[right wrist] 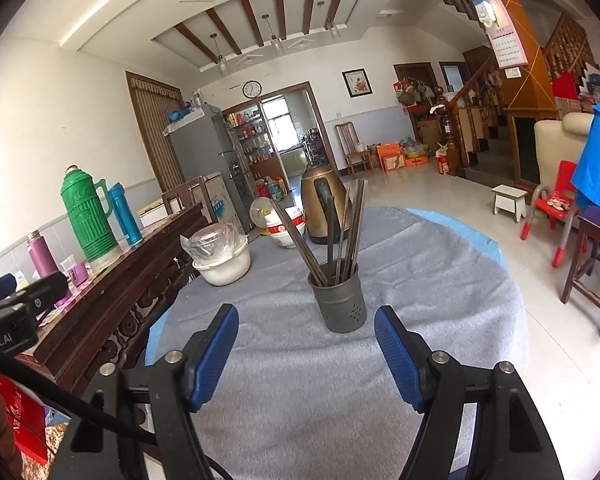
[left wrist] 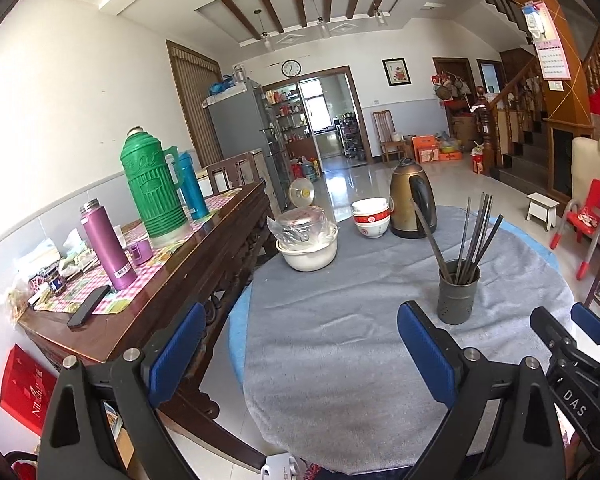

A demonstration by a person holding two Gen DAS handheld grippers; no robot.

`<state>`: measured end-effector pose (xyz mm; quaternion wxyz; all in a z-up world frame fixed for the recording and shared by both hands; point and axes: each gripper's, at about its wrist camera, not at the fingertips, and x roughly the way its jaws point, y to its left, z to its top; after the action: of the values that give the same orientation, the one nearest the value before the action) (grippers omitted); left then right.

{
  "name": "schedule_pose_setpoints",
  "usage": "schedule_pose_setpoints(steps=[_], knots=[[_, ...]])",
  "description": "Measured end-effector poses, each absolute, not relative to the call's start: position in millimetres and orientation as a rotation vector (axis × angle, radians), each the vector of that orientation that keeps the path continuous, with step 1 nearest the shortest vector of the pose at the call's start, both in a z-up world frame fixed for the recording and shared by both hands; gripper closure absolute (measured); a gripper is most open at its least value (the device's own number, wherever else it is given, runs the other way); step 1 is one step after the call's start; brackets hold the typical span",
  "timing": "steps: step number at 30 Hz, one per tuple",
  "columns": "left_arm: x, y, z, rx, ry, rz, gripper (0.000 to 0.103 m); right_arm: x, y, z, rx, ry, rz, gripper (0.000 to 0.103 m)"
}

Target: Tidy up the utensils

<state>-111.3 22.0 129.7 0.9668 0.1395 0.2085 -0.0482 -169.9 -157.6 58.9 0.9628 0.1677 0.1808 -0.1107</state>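
Both the left tool [left wrist: 296,344] and right tool [right wrist: 306,346] are held released, nothing grasped; chopsticks [right wrist: 342,232] in holder [right wrist: 340,304] mid-surface [right wrist: 300,400] are best pinched high, singly.

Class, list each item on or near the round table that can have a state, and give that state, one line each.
Chopsticks: standing in the holder, leaning.
Utensil holder: upright on the grey cloth.
Left hand-held gripper: open, empty.
Right hand-held gripper: open, empty.
Bowls: stacked.
Kettle: upright, lid closed.
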Motion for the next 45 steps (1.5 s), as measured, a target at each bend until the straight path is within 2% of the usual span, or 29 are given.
schedule_pose_setpoints(steps=[45], knots=[[-123.1,21.0,130.2,0.301,0.388,-0.091,0.006,-175.0,-153.9,60.0,0.317,0.352,-0.217,0.029]])
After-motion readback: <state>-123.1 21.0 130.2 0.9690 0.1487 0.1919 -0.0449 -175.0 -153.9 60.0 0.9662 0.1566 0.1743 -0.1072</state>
